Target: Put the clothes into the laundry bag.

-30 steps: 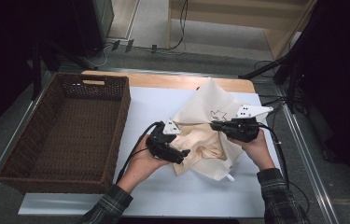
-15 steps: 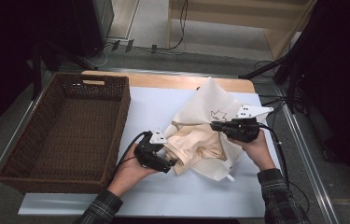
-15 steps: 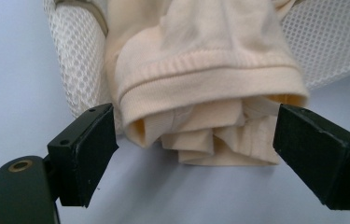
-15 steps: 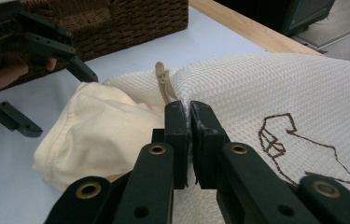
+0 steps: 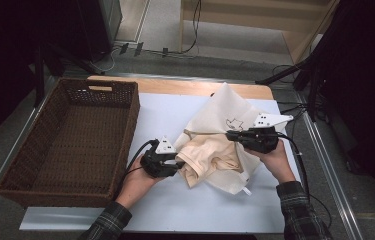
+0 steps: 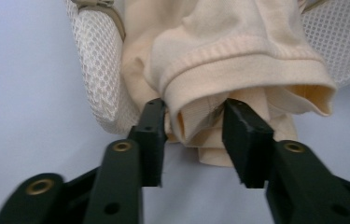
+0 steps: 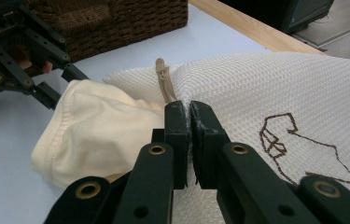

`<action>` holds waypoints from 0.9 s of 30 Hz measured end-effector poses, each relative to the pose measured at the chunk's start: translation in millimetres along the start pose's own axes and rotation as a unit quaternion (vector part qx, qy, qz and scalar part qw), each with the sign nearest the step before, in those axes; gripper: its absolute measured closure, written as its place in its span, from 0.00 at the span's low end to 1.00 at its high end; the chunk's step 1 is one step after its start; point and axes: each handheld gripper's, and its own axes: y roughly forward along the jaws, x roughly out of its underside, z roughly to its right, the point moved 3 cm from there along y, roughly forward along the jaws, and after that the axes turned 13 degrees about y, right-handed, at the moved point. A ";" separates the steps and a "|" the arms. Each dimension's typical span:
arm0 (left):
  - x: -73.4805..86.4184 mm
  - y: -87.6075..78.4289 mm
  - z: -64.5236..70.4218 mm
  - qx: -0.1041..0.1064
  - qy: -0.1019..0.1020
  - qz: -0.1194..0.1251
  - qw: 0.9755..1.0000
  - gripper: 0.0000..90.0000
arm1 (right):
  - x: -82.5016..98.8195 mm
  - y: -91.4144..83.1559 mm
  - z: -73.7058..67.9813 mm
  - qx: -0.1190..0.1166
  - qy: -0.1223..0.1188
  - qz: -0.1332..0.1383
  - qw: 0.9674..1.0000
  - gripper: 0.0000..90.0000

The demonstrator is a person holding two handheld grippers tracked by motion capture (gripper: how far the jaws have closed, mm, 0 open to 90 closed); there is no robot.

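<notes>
A cream garment [image 5: 210,155] lies half inside a white mesh bag [image 5: 220,112] on the table mat. My left gripper [image 5: 177,165] is at the garment's left end. In the left gripper view its jaws have just been closing, and the left gripper [image 6: 193,116] now pinches a fold of the cream garment [image 6: 238,60] below the ribbed hem. My right gripper [image 5: 229,134] is at the bag's opening. In the right gripper view the right gripper [image 7: 189,109] is shut on the edge of the mesh bag [image 7: 266,88], beside a tan drawstring [image 7: 163,79].
A large brown wicker basket [image 5: 132,115] stands on the left of the white mat [image 5: 175,210]. The wooden table edge [image 5: 185,87] runs along the back. Cables trail on the floor behind and to the right.
The left gripper has slid left and toward the person, off the garment's middle to its end, and its jaws have closed on the cloth. The right gripper has held still.
</notes>
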 end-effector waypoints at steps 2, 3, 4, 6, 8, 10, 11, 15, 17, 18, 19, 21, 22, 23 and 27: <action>-1.3 -1.4 0.0 0.003 -0.004 0.006 1.000 0.80 | 0.2 -0.1 0.3 0.000 0.000 0.000 1.000 0.96; -2.0 -2.2 -0.3 0.003 -0.003 0.009 1.000 0.84 | 0.2 -0.2 0.2 0.000 0.000 0.000 1.000 0.96; -2.8 -3.1 -0.3 0.003 -0.004 0.012 1.000 0.87 | 0.1 -0.2 0.1 0.000 0.000 0.000 1.000 0.96; -4.7 -5.6 -1.3 0.005 -0.011 0.022 1.000 0.95 | 0.1 -0.1 0.2 0.000 -0.001 0.000 1.000 0.96; -7.1 -6.8 -1.6 0.010 -0.016 0.031 0.999 0.96 | 0.1 0.4 0.4 0.000 -0.002 -0.001 1.000 0.96; -10.8 -7.7 -1.6 0.013 -0.012 0.033 0.999 0.96 | 0.3 0.9 0.3 0.000 -0.001 -0.002 1.000 0.96; -13.6 -7.9 -0.9 0.013 -0.013 0.038 0.999 0.96 | 0.3 1.1 0.2 0.000 -0.001 -0.002 1.000 0.96; -25.4 -6.1 2.2 0.020 -0.004 0.050 0.999 0.96 | 0.3 1.7 -0.1 0.000 -0.002 -0.002 1.000 0.96; -29.9 -2.7 3.4 0.024 0.000 0.050 0.998 0.96 | 0.2 1.3 -0.2 -0.001 -0.001 -0.002 1.000 0.96; -31.9 -0.9 3.8 0.026 0.001 0.050 0.998 0.96 | 0.2 1.2 -0.2 -0.001 -0.001 -0.002 1.000 0.96; -33.7 1.1 4.2 0.027 0.002 0.051 0.998 0.96 | 0.2 1.2 -0.2 -0.001 -0.002 -0.002 1.000 0.96; -37.0 4.5 4.2 0.033 0.001 0.052 0.998 0.96 | 0.2 1.1 -0.2 -0.001 -0.002 -0.001 1.000 0.96; -38.5 6.0 4.0 0.035 0.000 0.051 0.998 0.96 | 0.1 0.7 -0.1 0.000 -0.003 -0.001 1.000 0.96; -39.9 7.7 3.9 0.038 -0.001 0.052 0.998 0.96 | 0.0 0.5 -0.1 -0.001 -0.003 0.000 1.000 0.96; -45.7 13.5 3.5 0.049 -0.003 0.055 0.997 0.96 | 0.0 0.0 -0.3 -0.001 -0.003 -0.001 1.000 0.96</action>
